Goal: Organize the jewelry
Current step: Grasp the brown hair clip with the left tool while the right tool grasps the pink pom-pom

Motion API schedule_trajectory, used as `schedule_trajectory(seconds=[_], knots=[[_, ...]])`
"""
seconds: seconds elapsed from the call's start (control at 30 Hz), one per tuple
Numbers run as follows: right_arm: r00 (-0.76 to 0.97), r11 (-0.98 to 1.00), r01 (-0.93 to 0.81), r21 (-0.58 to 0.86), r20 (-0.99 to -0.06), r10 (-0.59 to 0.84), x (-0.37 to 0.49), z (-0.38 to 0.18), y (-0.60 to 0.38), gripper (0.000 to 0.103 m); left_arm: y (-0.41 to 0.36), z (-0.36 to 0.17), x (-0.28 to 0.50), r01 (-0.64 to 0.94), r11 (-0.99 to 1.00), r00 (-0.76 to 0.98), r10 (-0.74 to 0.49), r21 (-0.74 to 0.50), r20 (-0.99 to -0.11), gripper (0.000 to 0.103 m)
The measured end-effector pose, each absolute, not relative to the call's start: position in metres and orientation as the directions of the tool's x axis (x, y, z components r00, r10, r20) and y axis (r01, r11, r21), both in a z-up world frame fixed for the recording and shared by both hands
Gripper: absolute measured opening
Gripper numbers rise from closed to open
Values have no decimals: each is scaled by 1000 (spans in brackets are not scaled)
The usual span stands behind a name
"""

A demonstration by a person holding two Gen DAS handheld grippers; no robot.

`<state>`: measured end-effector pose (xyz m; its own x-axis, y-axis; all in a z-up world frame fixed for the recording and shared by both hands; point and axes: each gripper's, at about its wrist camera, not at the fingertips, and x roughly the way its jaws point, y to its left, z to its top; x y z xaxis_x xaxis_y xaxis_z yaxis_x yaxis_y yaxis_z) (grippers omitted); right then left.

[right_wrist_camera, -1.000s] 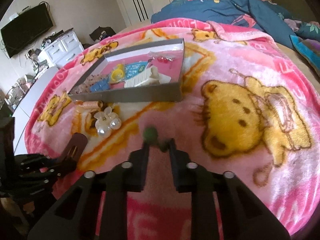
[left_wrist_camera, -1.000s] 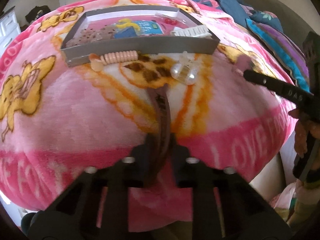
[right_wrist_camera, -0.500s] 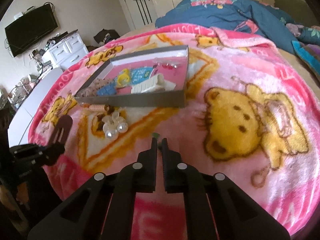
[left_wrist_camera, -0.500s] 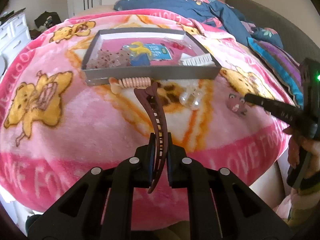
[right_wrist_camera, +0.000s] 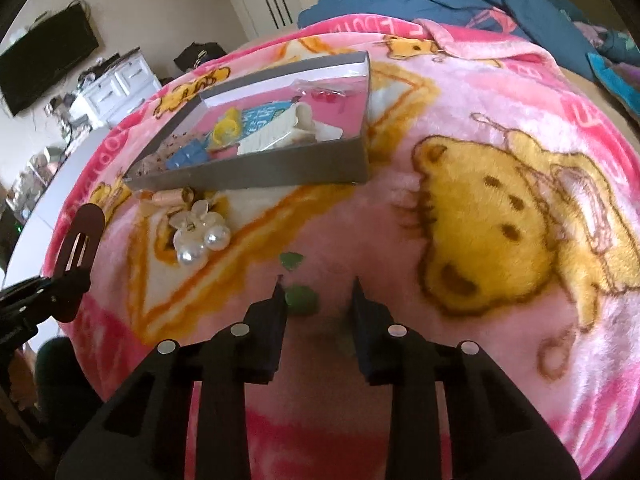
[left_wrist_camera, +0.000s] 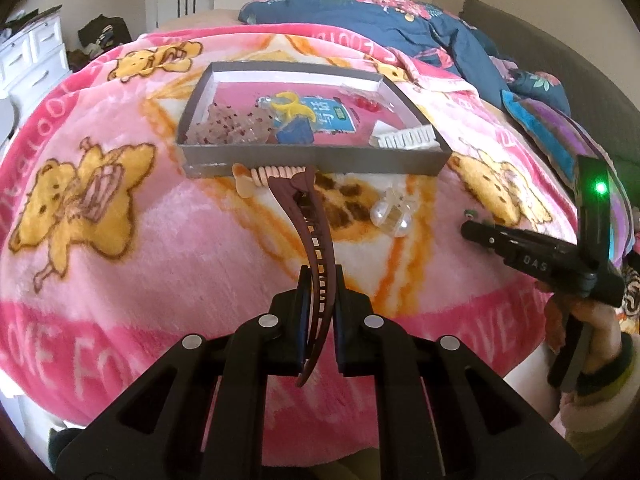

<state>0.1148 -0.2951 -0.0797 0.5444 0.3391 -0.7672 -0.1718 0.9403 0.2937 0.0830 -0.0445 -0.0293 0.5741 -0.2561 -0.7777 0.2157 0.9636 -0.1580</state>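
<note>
Pink bear-print blanket (left_wrist_camera: 120, 264) covers the bed we work on, and everything for the task lies on it. Our left gripper (left_wrist_camera: 319, 280) is clamped on a long brown hair clip (left_wrist_camera: 316, 236), which sticks up and forward from between the fingers, its hooked end in front of the box wall in the left view. In the right view the same clip (right_wrist_camera: 78, 240) shows at the left edge, raised above the blanket. Our right gripper (right_wrist_camera: 318, 286) stands with its fingers wide apart, holding nothing, tips down near the blanket; a small green piece (right_wrist_camera: 302, 298) lies between them, close to the left finger, and a second green bit (right_wrist_camera: 291, 260) lies just ahead of it. Further out, a pearl clip (right_wrist_camera: 200, 236) rests on the blanket in front of the grey box (right_wrist_camera: 256, 178), and a peach spiral tie (left_wrist_camera: 276, 171) lies against the box's near wall. Inside the box we see a white comb clip (left_wrist_camera: 404, 136), a yellow clip (left_wrist_camera: 290, 104), a blue piece (left_wrist_camera: 295, 133), something red (left_wrist_camera: 366, 105) and a speckled pinkish heap (left_wrist_camera: 232, 124). Beyond the blanket lies a dark blue floral duvet (left_wrist_camera: 400, 24); a white dresser (right_wrist_camera: 116, 88) and a wall television (right_wrist_camera: 44, 60) stand off to the left.
</note>
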Motion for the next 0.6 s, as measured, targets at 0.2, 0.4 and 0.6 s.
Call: schedule_trajectory(seconds=[0.2, 0.4, 0.6], knots=[[586, 934, -198, 296, -728, 355, 108, -58, -297, 27, -36, -16, 91, 194, 967, 606, -250, -165, -755, 4], [623, 919, -234, 319, -676, 393, 109, -29, -295, 27, -27, -2, 105, 170, 970, 632, -244, -175, -735, 4], [656, 912, -265, 313, -635, 409, 118, -3, -289, 27, -22, 14, 119, 163, 971, 659, -240, -176, -713, 4]])
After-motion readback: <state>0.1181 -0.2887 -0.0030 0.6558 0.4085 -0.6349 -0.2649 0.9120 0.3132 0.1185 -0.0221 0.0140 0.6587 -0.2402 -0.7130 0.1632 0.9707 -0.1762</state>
